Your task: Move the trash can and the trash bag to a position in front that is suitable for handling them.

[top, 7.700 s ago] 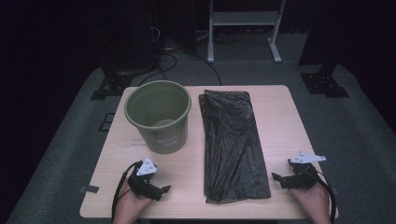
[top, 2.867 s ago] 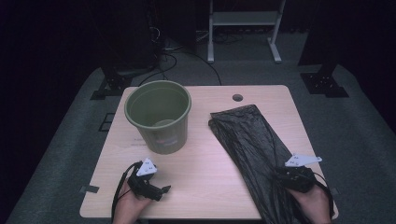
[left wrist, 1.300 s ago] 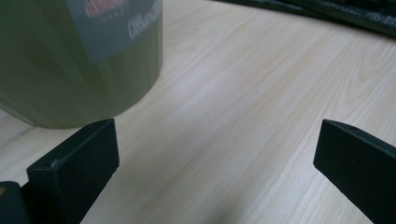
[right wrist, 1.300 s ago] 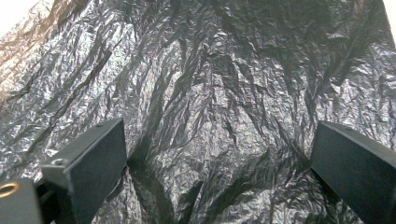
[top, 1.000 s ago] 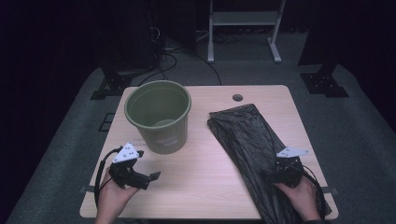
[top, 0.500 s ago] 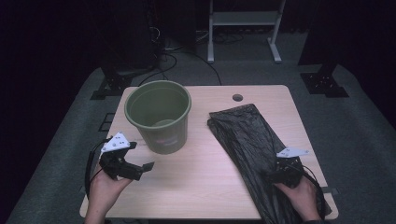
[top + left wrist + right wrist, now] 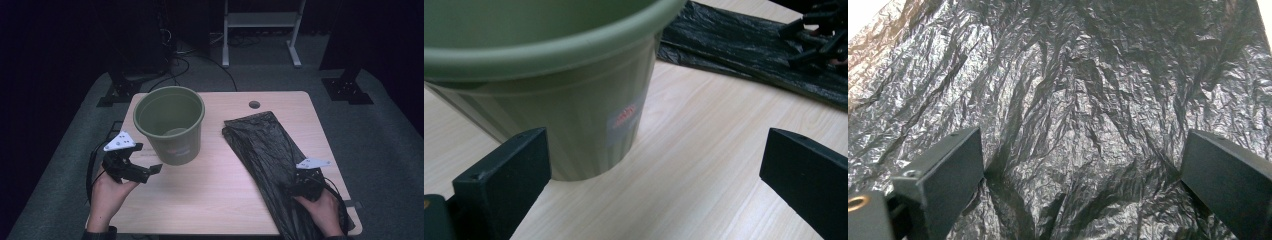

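Wooden bench (image 7: 220, 190) setup: left gripper (image 7: 142, 169) jaws wide open with the green bucket (image 7: 170, 125) just ahead, right gripper (image 7: 295, 187) jaws spread over the black trash bag (image 7: 270, 155), probably to line it.

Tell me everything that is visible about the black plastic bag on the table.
The black plastic bag is thin, shiny, crinkled film, lying flat and folded into a long strip. It lies slantwise on the right part of the wooden table, from near the small round hole down to the near edge, where it seems to hang over. The right gripper rests on its near end with jaws wide apart. The green bucket stands apart from it, to its left.
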Available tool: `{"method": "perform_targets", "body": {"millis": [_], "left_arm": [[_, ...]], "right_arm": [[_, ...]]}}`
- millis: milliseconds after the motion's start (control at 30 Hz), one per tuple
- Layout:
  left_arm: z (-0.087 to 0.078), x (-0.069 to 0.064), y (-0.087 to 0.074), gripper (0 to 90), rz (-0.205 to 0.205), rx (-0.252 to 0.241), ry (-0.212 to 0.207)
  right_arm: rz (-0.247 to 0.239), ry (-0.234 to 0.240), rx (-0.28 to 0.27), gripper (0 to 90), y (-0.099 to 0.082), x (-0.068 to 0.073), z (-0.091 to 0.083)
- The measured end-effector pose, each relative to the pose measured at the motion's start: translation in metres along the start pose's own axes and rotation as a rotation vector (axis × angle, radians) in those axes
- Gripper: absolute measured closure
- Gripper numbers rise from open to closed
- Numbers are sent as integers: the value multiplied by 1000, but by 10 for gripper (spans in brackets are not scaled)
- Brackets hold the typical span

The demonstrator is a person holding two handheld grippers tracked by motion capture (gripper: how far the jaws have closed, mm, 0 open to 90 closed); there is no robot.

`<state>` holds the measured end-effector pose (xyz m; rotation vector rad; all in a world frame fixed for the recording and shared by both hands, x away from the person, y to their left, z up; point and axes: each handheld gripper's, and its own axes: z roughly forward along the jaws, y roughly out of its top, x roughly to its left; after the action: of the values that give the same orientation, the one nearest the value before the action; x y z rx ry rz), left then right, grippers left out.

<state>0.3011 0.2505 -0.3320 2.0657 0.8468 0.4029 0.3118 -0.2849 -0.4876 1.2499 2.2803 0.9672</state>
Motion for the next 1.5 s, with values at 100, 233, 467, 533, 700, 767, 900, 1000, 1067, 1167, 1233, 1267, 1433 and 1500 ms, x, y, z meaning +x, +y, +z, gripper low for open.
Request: {"method": "perform_targets", "body": {"millis": [100, 233, 467, 533, 700, 767, 900, 1000, 1067, 1167, 1233, 1267, 1433, 1500], "left_arm": [[-5, 3, 6, 0, -4, -9, 6], [-9, 7, 14, 0, -15, -20, 12], [-12, 16, 29, 0, -19, -41, 36], [-12, 19, 33, 0, -20, -43, 41], [-10, 26, 43, 0, -23, -41, 53], [-9, 29, 46, 0, -25, -37, 59], [-6, 37, 51, 0, -39, -31, 68], [-3, 42, 53, 0, -46, -25, 80], [-1, 46, 54, 0, -49, -22, 87], [3, 53, 55, 0, -53, -17, 102], [5, 56, 56, 0, -57, -9, 111], [7, 58, 56, 0, -59, -7, 114], [12, 68, 57, 0, -66, 2, 118], [14, 73, 56, 0, -73, 5, 123]], "right_arm": [[0, 0, 0, 30, 0, 0, 0], [0, 0, 0, 30, 0, 0, 0], [-1, 0, 0, 30, 0, 0, 0], [-1, 0, -1, 30, 0, 0, 0], [0, 0, 0, 30, 0, 0, 0], [0, 0, 0, 30, 0, 0, 0], [-1, 0, 0, 30, 0, 0, 0], [0, 0, 0, 30, 0, 0, 0], [0, 0, 0, 30, 0, 0, 0], [0, 0, 0, 30, 0, 0, 0], [-1, 0, 0, 30, 0, 0, 0], [-1, 0, -1, 30, 0, 0, 0], [0, 0, 0, 30, 0, 0, 0], [1, 0, 0, 30, 0, 0, 0]]}}
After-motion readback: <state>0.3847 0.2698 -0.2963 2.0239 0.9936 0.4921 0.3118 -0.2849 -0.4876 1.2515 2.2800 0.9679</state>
